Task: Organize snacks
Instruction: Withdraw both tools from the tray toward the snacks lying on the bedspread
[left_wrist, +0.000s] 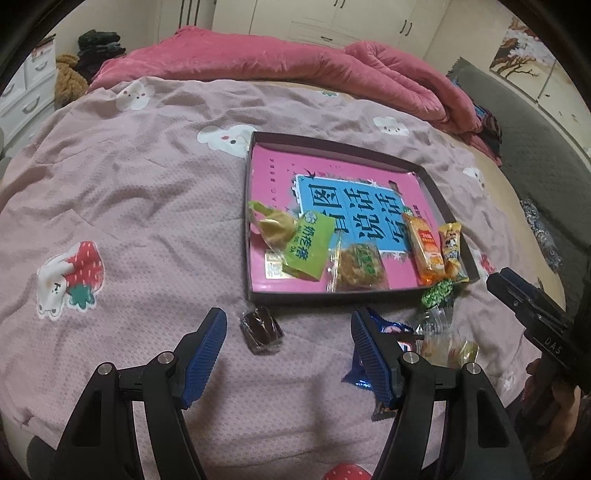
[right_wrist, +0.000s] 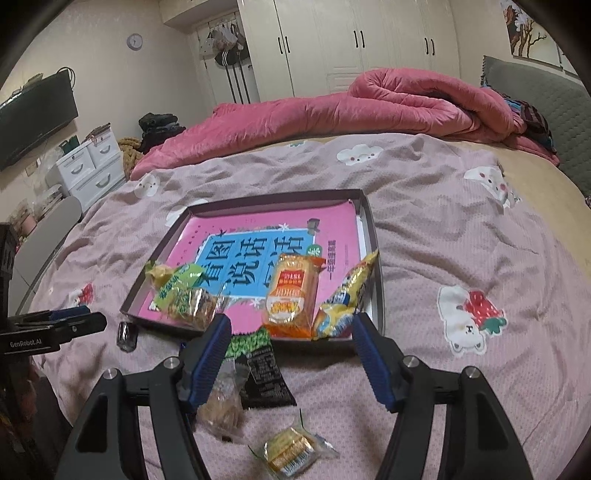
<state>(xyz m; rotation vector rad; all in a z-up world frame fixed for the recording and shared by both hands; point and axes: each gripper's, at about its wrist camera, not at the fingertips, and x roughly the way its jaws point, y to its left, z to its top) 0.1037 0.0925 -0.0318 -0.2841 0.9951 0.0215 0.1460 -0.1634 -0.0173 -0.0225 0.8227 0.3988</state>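
A shallow dark tray (left_wrist: 332, 147) lined with a pink and blue book lies on the bed. Inside sit a green packet (left_wrist: 308, 245), a clear-wrapped pastry (left_wrist: 358, 267), an orange packet (left_wrist: 424, 247) and a yellow packet (left_wrist: 452, 251). My left gripper (left_wrist: 289, 321) is open above the sheet, and a dark brown wrapped snack (left_wrist: 260, 328) lies between its fingers, untouched. My right gripper (right_wrist: 291, 325) is open near the tray's front edge. Below it lie a green and black packet (right_wrist: 258, 365), a clear-wrapped biscuit (right_wrist: 221, 402) and a small yellow cake (right_wrist: 291, 448).
A blue packet (left_wrist: 391, 332) is partly hidden behind my left gripper's right finger. A rolled pink quilt (right_wrist: 369, 107) lies across the far side of the bed. White drawers (right_wrist: 92, 166) stand beyond the bed's left side, a grey headboard (right_wrist: 546, 110) on the right.
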